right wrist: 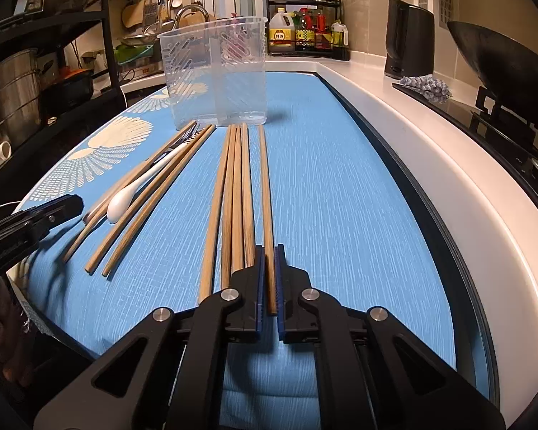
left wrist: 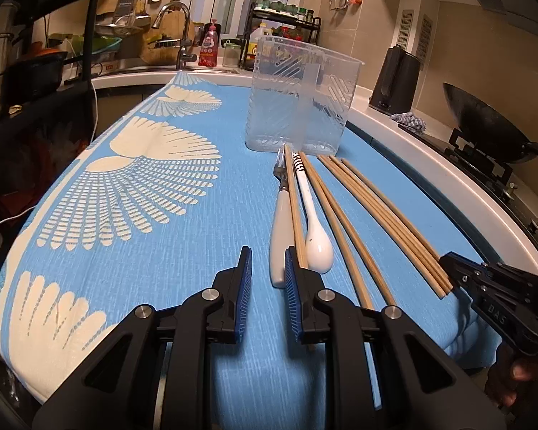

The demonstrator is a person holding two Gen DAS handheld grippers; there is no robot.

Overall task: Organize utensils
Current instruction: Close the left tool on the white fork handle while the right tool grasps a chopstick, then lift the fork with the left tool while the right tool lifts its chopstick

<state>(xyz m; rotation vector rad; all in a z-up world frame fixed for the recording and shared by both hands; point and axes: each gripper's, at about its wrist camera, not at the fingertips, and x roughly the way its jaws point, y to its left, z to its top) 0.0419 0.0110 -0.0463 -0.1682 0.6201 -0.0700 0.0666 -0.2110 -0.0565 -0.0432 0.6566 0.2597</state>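
We see "DAS" raised on our right gripper (left wrist: 448,263), its jaws clamped on one chopstick (right wrist: 265,193), our left gripper (left wrist: 267,268) narrowly parted over bare cloth (left wrist: 204,236), fork (left wrist: 281,215), spoon (left wrist: 314,222) and loose chopsticks (left wrist: 383,211) before the clear holder (left wrist: 297,104), open blue cloth rightward to the counter edge (right wrist: 448,165)

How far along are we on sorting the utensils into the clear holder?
Nothing is sorted yet: the clear holder looks empty. In hand: the right gripper is shut on one chopstick, its far end still on the blue cloth. The left gripper has nothing between its pads. Left: the other chopsticks, fork and white spoon.
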